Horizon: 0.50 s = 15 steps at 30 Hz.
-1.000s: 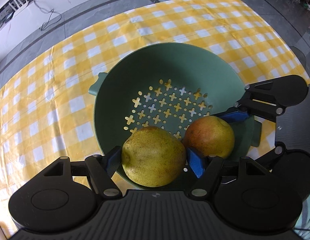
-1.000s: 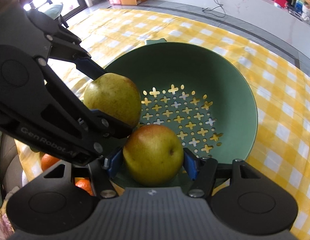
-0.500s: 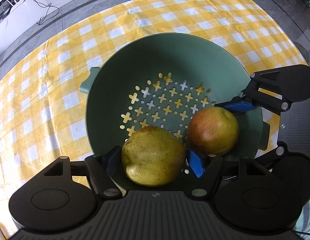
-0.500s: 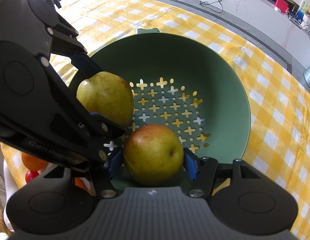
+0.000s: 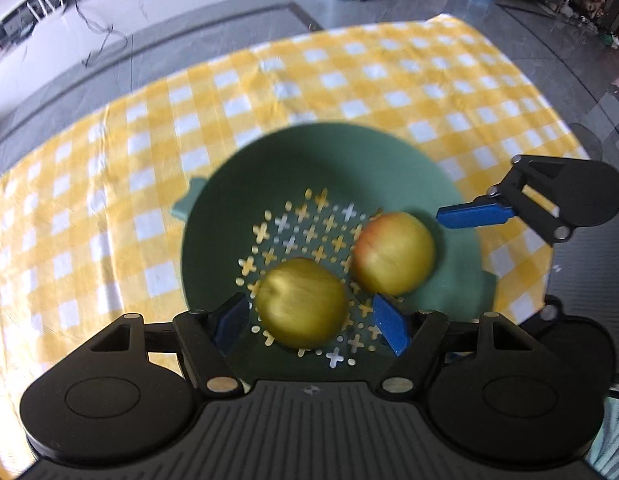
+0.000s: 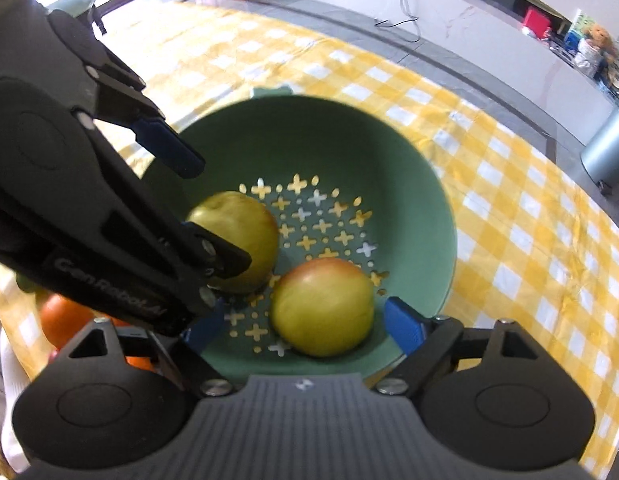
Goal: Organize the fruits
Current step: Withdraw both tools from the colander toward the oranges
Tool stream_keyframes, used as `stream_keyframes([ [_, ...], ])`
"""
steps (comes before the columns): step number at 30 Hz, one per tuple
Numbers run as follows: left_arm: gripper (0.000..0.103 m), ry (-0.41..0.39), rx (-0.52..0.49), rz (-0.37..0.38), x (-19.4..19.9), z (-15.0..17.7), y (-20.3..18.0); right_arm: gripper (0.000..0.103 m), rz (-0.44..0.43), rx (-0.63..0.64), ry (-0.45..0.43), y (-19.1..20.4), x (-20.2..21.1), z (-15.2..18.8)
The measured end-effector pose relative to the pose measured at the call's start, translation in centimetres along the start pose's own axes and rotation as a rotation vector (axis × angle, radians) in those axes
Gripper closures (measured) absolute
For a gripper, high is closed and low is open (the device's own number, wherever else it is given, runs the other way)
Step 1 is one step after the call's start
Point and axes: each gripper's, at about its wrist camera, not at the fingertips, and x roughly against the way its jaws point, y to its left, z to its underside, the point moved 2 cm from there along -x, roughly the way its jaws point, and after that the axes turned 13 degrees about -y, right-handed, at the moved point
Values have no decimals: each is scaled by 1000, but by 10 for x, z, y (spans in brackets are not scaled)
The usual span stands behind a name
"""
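A green perforated colander (image 5: 389, 152) (image 6: 413, 176) sits on the yellow checked cloth. A yellow-green pear (image 5: 301, 304) (image 6: 245, 232) and a red-blushed pear (image 5: 393, 254) (image 6: 323, 306) lie in its bottom, side by side. My left gripper (image 5: 311, 324) is open above the yellow-green pear, blue pads apart from it. My right gripper (image 6: 305, 328) is open above the red-blushed pear, not touching it. Each gripper shows in the other's view.
Oranges (image 6: 63, 318) lie outside the colander at the lower left of the right wrist view, partly hidden by the left gripper. The checked cloth (image 5: 109, 208) covers the table around the colander. A metal bin (image 6: 607, 152) stands beyond on the floor.
Both grippers have opened and let go of their pears, which now rest in the colander. Both grippers have lifted up and back.
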Motion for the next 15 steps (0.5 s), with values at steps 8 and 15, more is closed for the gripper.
stream_keyframes([
  [8,20,-111,-30,-1,49,7,-15,19,31,-54,-61,9,33,-1],
  [15,20,-235,-65,-30,100,34,-31,19,59,-116,-117,28,70,10],
])
